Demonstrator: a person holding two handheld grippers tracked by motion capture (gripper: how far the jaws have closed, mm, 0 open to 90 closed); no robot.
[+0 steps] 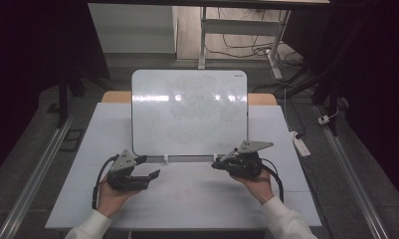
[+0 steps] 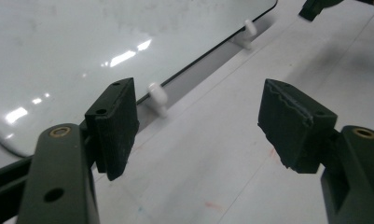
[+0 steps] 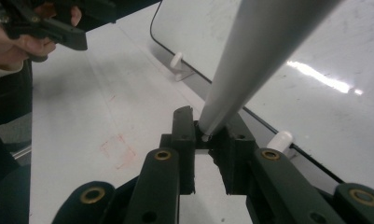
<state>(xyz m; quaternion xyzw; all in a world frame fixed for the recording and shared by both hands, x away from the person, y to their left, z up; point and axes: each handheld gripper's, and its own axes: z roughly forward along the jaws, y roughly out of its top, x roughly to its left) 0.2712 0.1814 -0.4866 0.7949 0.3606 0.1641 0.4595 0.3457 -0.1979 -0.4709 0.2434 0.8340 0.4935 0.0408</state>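
A white whiteboard [image 1: 189, 112] lies flat on the white-covered table [image 1: 87, 199], its near edge resting on small white pegs [image 1: 165, 158]. My right gripper [image 1: 218, 163] sits at the board's near right corner, shut on a light grey marker [image 1: 230, 154]. In the right gripper view the marker [image 3: 259, 51] rises from between the pads of the right gripper [image 3: 207, 135], over the whiteboard [image 3: 315, 60]. My left gripper [image 1: 149, 167] hovers just in front of the board's near left corner, jaws open. The left gripper [image 2: 198, 126] has nothing between its pads.
Faint red smudges [image 1: 183, 195] mark the table covering in front of the board. A power strip [image 1: 301, 144] and cables lie on the floor to the right, and desk legs [image 1: 203, 40] stand beyond the table. Metal rails run along both sides.
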